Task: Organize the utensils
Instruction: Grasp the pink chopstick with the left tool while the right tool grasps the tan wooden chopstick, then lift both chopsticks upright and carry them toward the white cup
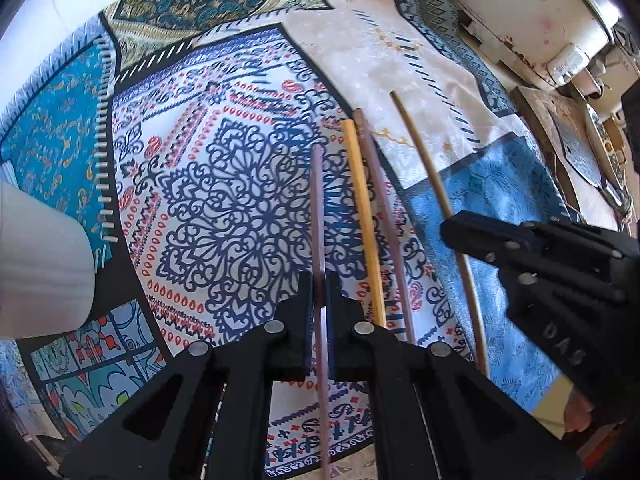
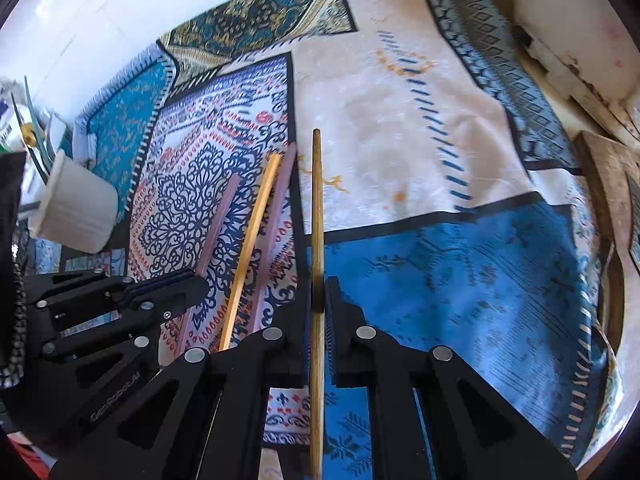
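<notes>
Four chopsticks on patterned cloth (image 1: 240, 200), near a white cup (image 2: 76, 212). Left gripper (image 1: 319, 304) was clamped on a mauve stick (image 1: 318, 208); right gripper (image 2: 318, 308) was clamped on a brown stick (image 2: 317, 200). Yellow stick (image 1: 362, 216) and second mauve stick (image 1: 382, 216) lay loose between. Judged light, stiff, thin, smooth: likely to pivot unless pinched mid-shaft.

Cloth (image 1: 224, 200) – blue, teal, cream patchwork, navy lace motifs; sticks mauve (image 1: 318, 208), yellow (image 1: 360, 208), brown (image 2: 317, 208); cup (image 2: 78, 208) white.

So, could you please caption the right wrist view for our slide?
Right tongs shut on a brown chopstick above the patterned tablecloth.
</notes>
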Demonstrator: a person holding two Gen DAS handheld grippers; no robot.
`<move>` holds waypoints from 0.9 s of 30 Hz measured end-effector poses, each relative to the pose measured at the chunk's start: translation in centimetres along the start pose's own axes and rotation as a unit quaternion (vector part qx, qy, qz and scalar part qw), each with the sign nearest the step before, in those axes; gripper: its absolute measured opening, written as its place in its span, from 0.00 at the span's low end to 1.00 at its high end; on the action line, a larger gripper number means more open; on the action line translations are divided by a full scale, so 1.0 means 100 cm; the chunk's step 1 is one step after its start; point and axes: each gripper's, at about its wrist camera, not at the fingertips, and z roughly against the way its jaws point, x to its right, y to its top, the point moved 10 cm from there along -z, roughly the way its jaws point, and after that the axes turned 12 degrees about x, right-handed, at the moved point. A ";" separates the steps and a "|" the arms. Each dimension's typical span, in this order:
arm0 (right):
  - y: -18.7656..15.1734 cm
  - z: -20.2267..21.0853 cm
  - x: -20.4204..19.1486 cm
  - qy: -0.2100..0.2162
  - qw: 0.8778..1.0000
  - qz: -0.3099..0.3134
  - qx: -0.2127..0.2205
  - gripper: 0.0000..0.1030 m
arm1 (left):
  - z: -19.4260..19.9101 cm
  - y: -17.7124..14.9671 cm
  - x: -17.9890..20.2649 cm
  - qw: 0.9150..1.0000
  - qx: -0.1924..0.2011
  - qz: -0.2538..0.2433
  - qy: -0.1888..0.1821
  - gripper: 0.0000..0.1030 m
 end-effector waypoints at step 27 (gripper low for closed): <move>0.085 0.126 0.007 0.021 0.984 -0.014 0.177 0.06 | 0.154 0.096 0.039 0.978 0.206 -0.011 -0.006 0.04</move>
